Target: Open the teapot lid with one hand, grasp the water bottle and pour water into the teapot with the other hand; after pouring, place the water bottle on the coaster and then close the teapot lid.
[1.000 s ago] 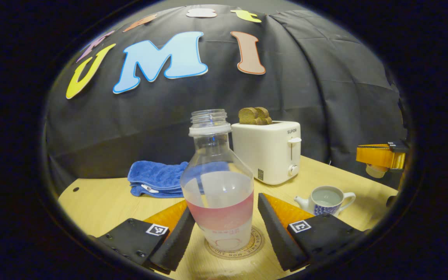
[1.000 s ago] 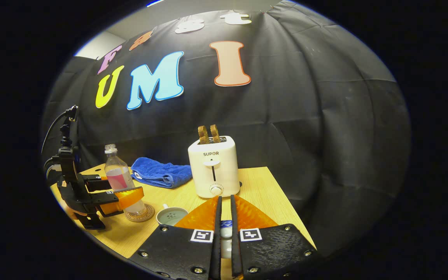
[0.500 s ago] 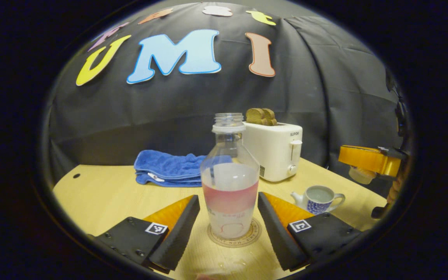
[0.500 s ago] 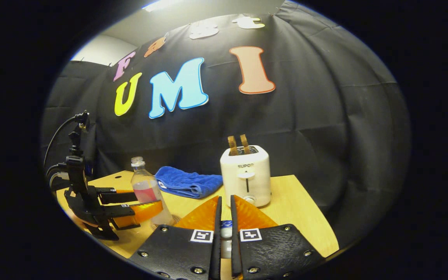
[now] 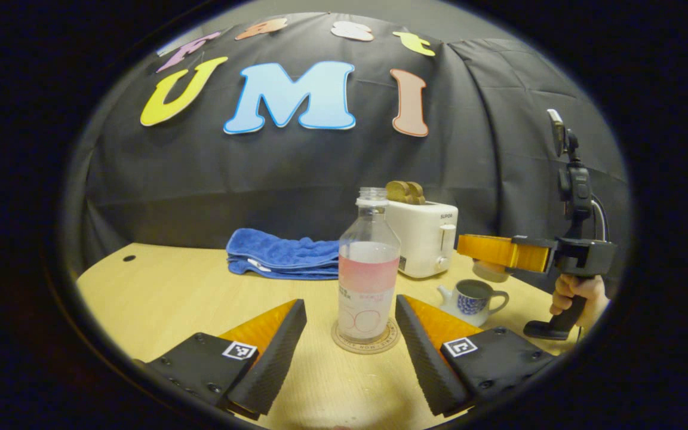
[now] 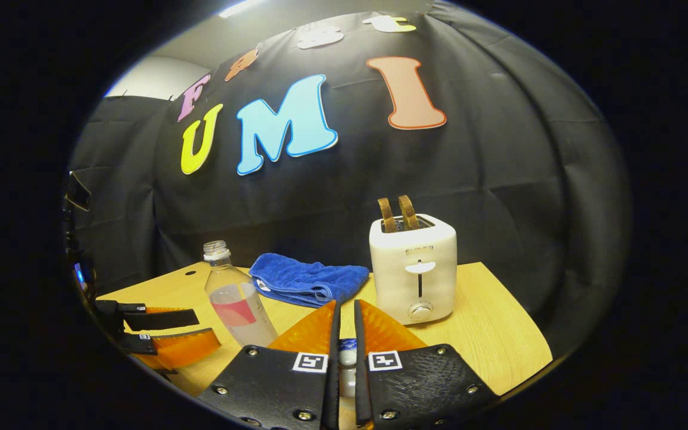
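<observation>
Table [image 5: 171, 292] first: we see the white toaster [image 5: 424, 237] at the back with the blue towel [image 5: 284, 258] beside it. The water bottle [image 5: 369, 263] stands upright on the coaster [image 5: 366, 341], partly full, cap off. The teapot [image 5: 472, 298] sits open just right of it, near the toaster.

Our left gripper [image 5: 350, 352] has its fingers wide apart, either side of the bottle and not touching it, so we judge the bottle placed and released.

Our right gripper [image 6: 344, 358] has its fingers close together, clamped on the teapot lid [image 6: 346, 357] by its small knob; in the left gripper view the lid [image 5: 490, 270] hangs just above the teapot.

We judge opening, pouring and setting the bottle down as done. Left: lower the lid onto the pot and let go.
</observation>
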